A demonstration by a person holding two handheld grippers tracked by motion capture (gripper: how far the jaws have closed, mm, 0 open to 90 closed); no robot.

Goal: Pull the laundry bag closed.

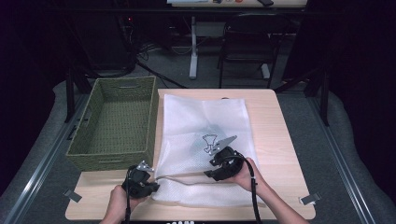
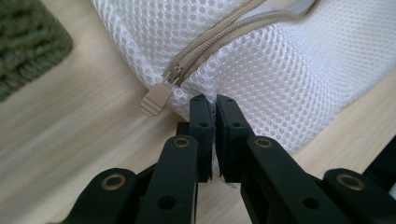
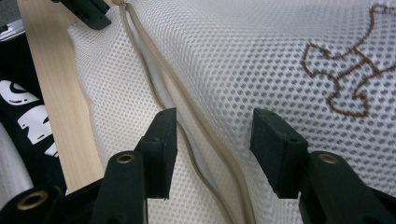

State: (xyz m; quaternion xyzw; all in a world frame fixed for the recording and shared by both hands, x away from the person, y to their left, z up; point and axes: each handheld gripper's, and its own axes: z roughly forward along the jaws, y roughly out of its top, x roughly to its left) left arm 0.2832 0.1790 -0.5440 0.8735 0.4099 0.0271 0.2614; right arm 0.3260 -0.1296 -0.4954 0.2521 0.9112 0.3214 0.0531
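Left hand-held gripper point(image 2: 211, 100) clenched on the mesh bag's point(image 1: 201, 126) corner beside the zipper pull point(image 2: 155, 99), pinning it to the tabletop point(image 1: 271, 135). Right hand-held gripper point(image 3: 212, 140), jaws parted, straddles the zipper point(image 3: 187, 112); next, it likely grips the pull and opens the bag.

The left hand-held gripper point(image 2: 209, 105) has its black jaws pressed together on white mesh fabric point(image 2: 280, 79). The right hand-held gripper point(image 3: 212, 140) holds its jaws parted, pads touching nothing.
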